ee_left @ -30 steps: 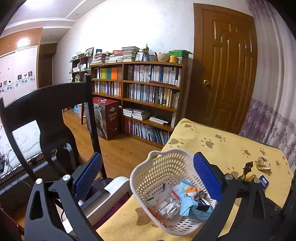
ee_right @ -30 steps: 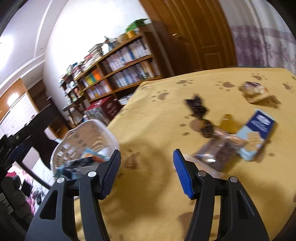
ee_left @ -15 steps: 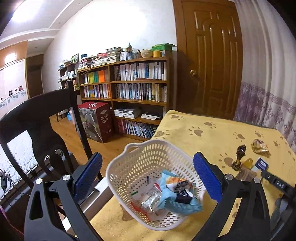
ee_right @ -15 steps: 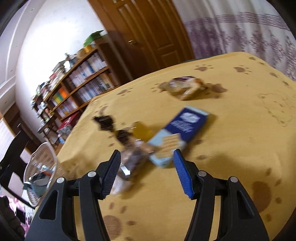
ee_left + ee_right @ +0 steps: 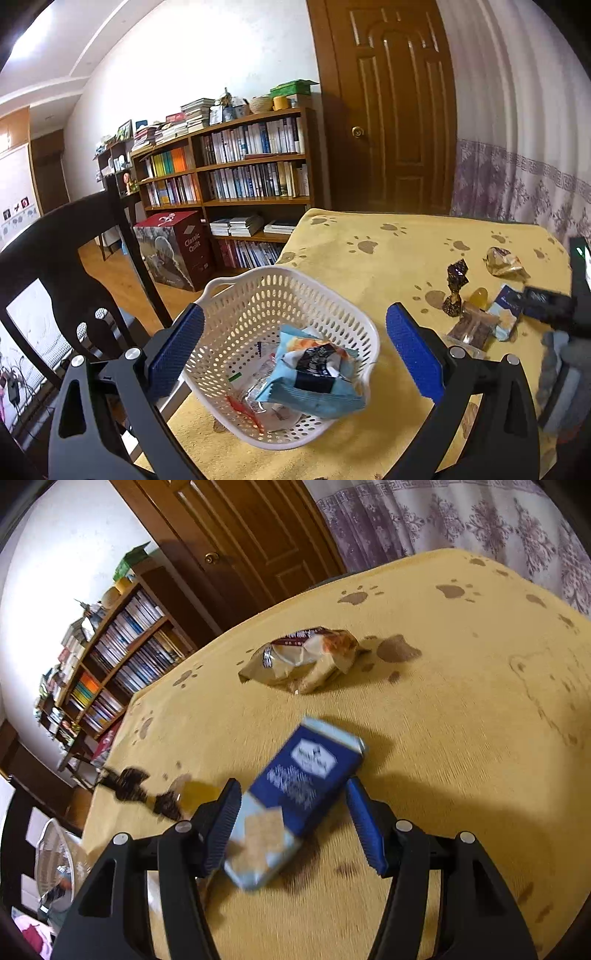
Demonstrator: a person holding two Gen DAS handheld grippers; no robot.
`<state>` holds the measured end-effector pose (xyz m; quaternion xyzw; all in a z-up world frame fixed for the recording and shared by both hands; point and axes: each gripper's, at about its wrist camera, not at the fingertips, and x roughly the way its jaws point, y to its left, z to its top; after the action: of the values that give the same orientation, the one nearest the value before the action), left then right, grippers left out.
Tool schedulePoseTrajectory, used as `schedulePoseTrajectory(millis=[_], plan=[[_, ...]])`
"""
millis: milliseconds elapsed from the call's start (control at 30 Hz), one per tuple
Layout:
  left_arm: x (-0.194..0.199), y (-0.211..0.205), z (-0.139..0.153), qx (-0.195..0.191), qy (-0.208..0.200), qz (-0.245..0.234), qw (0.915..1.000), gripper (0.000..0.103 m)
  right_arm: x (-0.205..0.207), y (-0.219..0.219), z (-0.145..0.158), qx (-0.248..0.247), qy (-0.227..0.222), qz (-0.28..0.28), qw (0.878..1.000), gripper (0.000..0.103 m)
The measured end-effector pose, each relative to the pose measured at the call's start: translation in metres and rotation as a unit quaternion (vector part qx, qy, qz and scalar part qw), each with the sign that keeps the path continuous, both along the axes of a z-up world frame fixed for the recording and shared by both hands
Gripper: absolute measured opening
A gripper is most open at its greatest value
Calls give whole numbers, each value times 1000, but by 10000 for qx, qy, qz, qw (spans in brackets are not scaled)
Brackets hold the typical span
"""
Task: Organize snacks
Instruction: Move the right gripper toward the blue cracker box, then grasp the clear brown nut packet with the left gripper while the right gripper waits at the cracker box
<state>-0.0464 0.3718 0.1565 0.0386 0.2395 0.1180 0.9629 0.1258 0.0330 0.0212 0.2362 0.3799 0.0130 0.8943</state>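
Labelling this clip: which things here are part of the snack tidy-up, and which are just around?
Part of the job: white basket; blue cracker pack; tan wrapped snack; dark twisted candies; yellow candy.

Just around: bookshelf; door; chair; red box.

A matt, nubby yellow cloth point(image 5: 461, 709) covers the tabletop, the perforated basket point(image 5: 332, 306) is smooth white plastic, and the blurred blue box point(image 5: 306, 775) looks like glossy card.
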Motion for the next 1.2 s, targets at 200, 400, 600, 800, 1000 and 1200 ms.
schedulePoseTrajectory(millis=[200, 400, 600, 800, 1000, 1200], plan=[[2, -5, -3, 70, 52, -92, 9999, 100, 30, 20, -3, -589, 170, -29, 9981, 61], [6, -2, -9, 58, 146, -83, 9998, 100, 36, 37, -5, -1222, 164, 88, 9923, 69], [8, -7, -13, 73, 210, -164, 9996, 100, 35, 43, -5, -1617, 235, 338, 9860, 67], [6, -14, -15, 125, 236, -253, 9993, 100, 22, 36, -5, -1737, 221, 510, 9832, 65], [7, -26, -18, 171, 289, -399, 9986, 100, 1, 18, -6, -1809, 213, 557, 9817, 65], [8, -43, -24, 206, 387, -613, 9972, 100, -23, -6, -6, -1924, 239, 579, 9793, 65]])
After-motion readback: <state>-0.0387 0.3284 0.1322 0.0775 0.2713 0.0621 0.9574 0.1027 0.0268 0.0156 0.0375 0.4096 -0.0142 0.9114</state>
